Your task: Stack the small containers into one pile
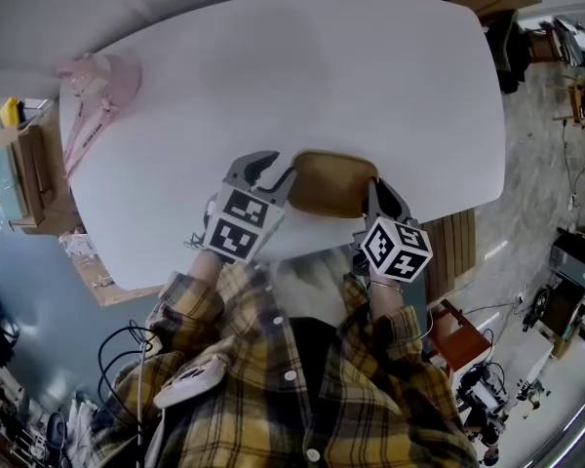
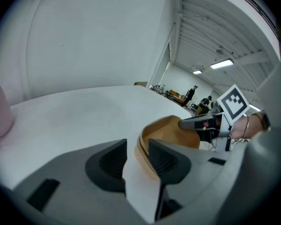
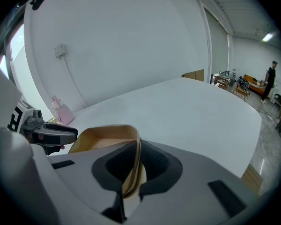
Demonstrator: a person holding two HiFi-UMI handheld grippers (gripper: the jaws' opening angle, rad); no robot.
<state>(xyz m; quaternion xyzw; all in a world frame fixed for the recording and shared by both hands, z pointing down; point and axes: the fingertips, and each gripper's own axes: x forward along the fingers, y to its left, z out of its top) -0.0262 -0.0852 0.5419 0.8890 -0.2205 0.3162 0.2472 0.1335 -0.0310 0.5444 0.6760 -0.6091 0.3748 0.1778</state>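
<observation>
A tan stack of nested small containers [image 1: 331, 183] sits at the near edge of the white table [image 1: 322, 66], between both grippers. My left gripper [image 1: 270, 172] is at the stack's left side. In the left gripper view its jaws stand apart around the stack's rim [image 2: 171, 130], with a gap showing on the left side of my left gripper [image 2: 137, 149]. My right gripper [image 1: 375, 191] is at the stack's right side. In the right gripper view my right gripper [image 3: 133, 161] is shut on the layered rim of the stack [image 3: 103, 137].
A pink object [image 1: 97, 96] lies at the table's far left corner. A wooden slatted piece [image 1: 453, 242] stands beside the table's near right edge. The table's near edge runs just under the stack, close to the person's plaid shirt [image 1: 302, 378].
</observation>
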